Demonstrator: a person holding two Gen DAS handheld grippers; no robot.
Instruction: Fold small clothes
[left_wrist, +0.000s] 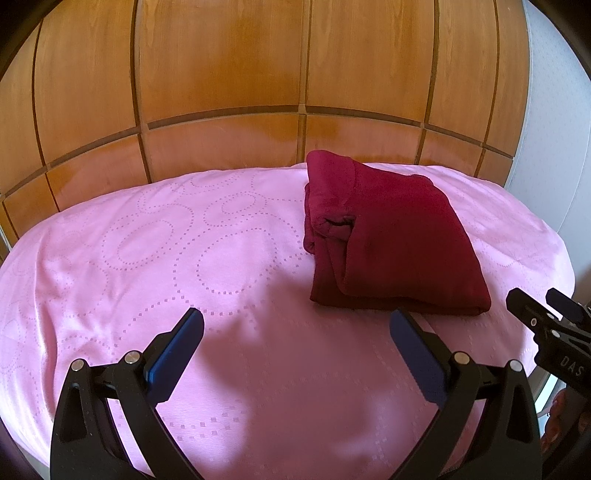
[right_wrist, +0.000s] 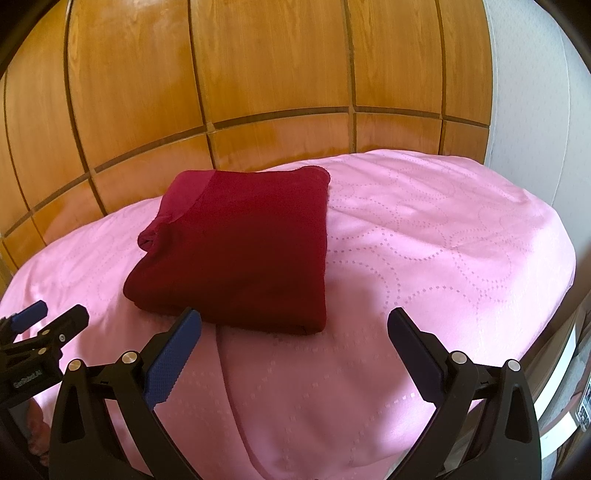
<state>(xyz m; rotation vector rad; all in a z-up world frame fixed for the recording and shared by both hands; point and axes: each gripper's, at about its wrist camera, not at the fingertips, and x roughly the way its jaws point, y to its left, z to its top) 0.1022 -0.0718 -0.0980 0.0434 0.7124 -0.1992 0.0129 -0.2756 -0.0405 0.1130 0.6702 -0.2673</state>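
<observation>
A dark red garment lies folded into a thick square on the pink sheet, toward the far side by the wooden wall. It also shows in the right wrist view. My left gripper is open and empty, hovering near the garment's near left corner. My right gripper is open and empty, its left finger just in front of the garment's near edge. Each gripper shows at the edge of the other's view: the right one and the left one, both open.
The pink sheet with dotted circles covers a raised soft surface. A wooden panelled wall stands right behind it. A pale wall is on the right. The surface drops off at its right and near edges.
</observation>
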